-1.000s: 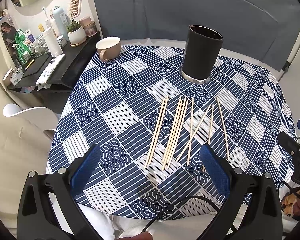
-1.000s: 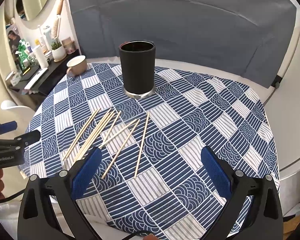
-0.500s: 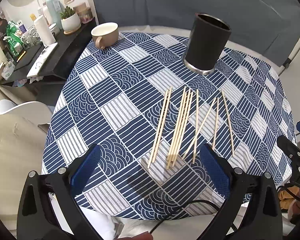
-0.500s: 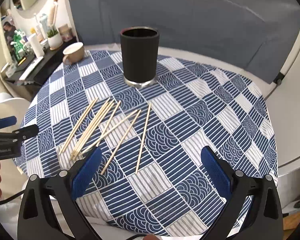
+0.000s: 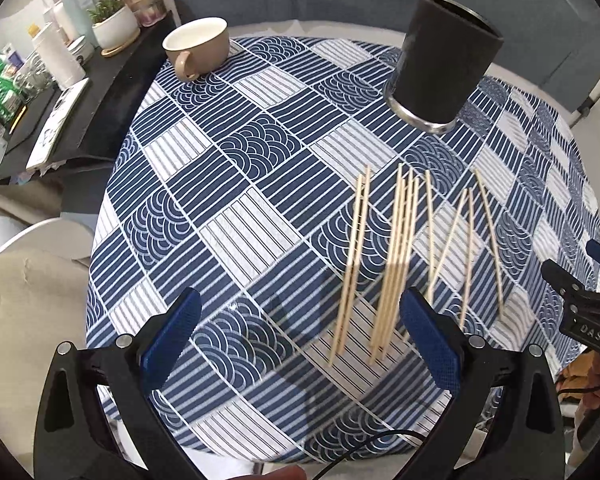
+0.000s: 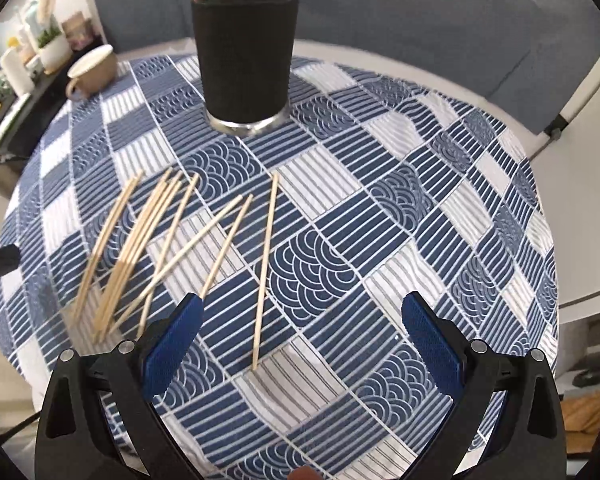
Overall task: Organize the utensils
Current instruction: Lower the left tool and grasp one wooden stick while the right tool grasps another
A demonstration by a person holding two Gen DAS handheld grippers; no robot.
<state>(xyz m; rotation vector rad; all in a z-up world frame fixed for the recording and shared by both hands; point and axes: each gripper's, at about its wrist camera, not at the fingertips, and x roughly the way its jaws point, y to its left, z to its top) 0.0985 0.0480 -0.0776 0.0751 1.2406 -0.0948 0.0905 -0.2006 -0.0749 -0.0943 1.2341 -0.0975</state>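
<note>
Several wooden chopsticks [image 5: 400,256] lie loose on a round table under a blue and white patterned cloth [image 5: 236,184]. Behind them stands a black cylindrical holder [image 5: 440,64] with a metal base. In the right wrist view the chopsticks [image 6: 156,248] fan out left of centre, one single stick [image 6: 265,268] lies nearest, and the holder [image 6: 246,52] stands at the back. My left gripper [image 5: 300,336] hovers open above the near ends of the sticks. My right gripper [image 6: 300,340] is open too, with the single stick's near end between its fingers. Neither holds anything.
A beige mug [image 5: 198,46] sits at the table's far left edge. A dark side shelf [image 5: 40,92] with bottles and a potted plant stands to the left. A grey-blue backdrop [image 6: 420,8] rises behind the table. The right gripper's tip [image 5: 580,300] shows at the left view's right edge.
Both grippers have moved forward and lower over the table, so the chopsticks and the holder appear larger and nearer. Both stayed open; nothing on the table moved.
</note>
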